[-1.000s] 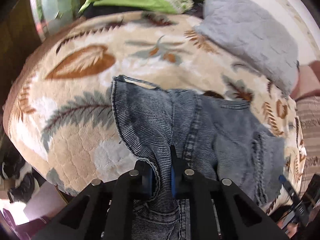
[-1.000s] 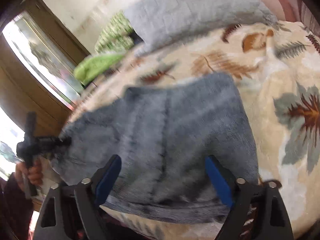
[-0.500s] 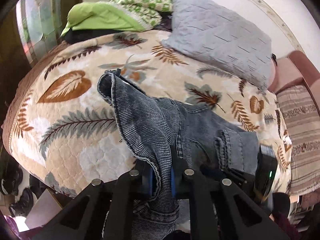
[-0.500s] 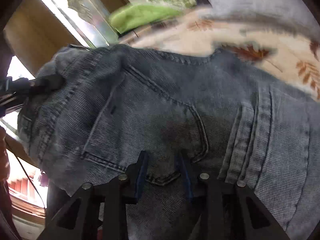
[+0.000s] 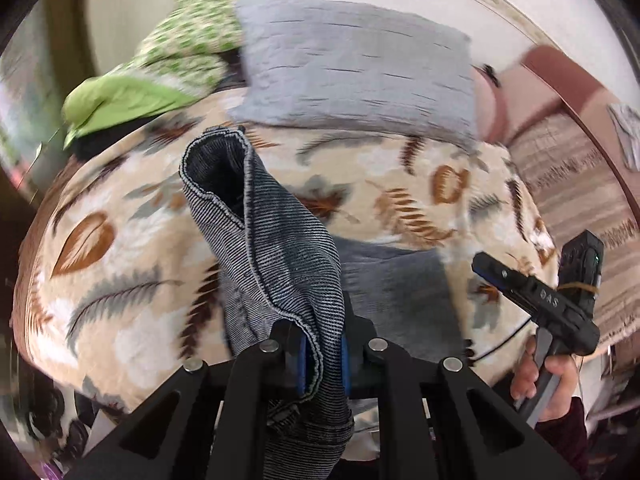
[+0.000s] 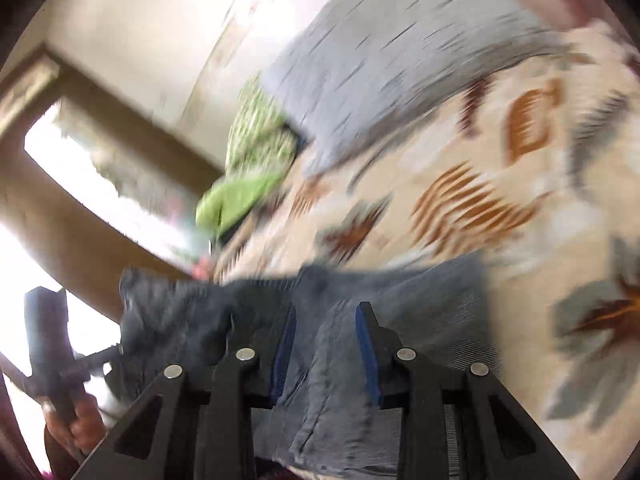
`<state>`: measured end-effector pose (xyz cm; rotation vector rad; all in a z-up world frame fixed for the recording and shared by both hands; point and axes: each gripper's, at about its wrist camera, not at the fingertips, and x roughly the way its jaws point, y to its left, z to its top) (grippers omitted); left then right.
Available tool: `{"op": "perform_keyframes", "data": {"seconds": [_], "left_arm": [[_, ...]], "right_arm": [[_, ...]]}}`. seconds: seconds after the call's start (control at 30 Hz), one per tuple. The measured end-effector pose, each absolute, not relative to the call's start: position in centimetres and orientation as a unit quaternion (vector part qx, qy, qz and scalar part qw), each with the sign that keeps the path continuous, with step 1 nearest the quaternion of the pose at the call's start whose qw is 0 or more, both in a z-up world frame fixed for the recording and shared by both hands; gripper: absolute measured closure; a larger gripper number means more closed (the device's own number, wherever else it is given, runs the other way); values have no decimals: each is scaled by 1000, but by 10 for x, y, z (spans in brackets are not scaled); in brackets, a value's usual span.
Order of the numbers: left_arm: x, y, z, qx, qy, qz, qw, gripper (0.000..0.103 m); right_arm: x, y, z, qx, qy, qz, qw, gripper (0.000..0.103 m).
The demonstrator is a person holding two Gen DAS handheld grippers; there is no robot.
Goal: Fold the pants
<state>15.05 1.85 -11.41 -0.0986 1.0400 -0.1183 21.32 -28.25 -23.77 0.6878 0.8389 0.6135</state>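
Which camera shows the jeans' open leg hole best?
The left wrist view. There the jeans are sharp, and the dark leg hole gapes at the top of the lifted fabric. The right wrist view is blurry; it shows only bunched denim, no opening.

Bright daylight, blown-out window (image 6: pixel 68 184), heavy motion blur, fisheye-warped edges

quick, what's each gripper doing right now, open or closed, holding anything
Left gripper: closed on a fold of the jeans.
Right gripper: jaws apart around the denim; grip cannot be told.
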Motion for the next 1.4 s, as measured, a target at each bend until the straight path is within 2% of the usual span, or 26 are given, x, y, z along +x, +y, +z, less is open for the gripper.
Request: {"op": "perform_keyframes", "data": {"seconds": [0.13, 0.27, 0.43, 0.57, 0.6, 0.63, 0.67, 0.7, 0.73, 0.93, 1.07, 1.17, 1.23, 1.4], "left_arm": [[175, -53, -119, -10, 511, -95, 854, 90], [204, -119, -153, -5, 543, -125, 830, 90], [233, -176, -217, -6, 615, -155, 773, 81], [232, -169, -202, -15, 596, -172, 784, 78], [230, -164, -191, -5, 580, -170, 797, 69], [227, -157, -181, 3, 563, -165, 810, 55], [224, -149, -171, 9, 544, -158, 824, 47], [223, -141, -165, 12, 531, -148, 834, 34], [220, -129, -161, 17, 520, -135, 843, 31], [210, -72, -206, 26, 570, -70, 818, 31], [201, -62, -245, 19, 598, -76, 797, 31], [200, -67, -267, 54, 596, -83, 797, 27], [201, -67, -275, 61, 596, -74, 797, 18], [198, -63, -266, 47, 603, -77, 793, 18]], "right_arm": [[209, -333, -236, 343, 378, 235, 827, 68], [208, -377, -249, 393, 371, 201, 817, 68], [211, -423, -265, 431, 370, 141, 811, 66], [216, -424, -265, 431, 370, 144, 810, 66], [217, -420, -262, 425, 368, 150, 813, 66], [220, -412, -259, 417, 366, 158, 817, 66], [218, -407, -256, 410, 366, 168, 818, 66], [221, -398, -254, 404, 367, 184, 818, 66], [222, -388, -253, 399, 370, 197, 815, 66], [229, -314, -249, 339, 398, 277, 806, 66], [241, -284, -270, 326, 437, 276, 792, 66], [259, -280, -307, 353, 473, 243, 770, 65], [262, -290, -327, 401, 475, 241, 746, 64], [256, -300, -330, 432, 474, 247, 726, 65]]}}
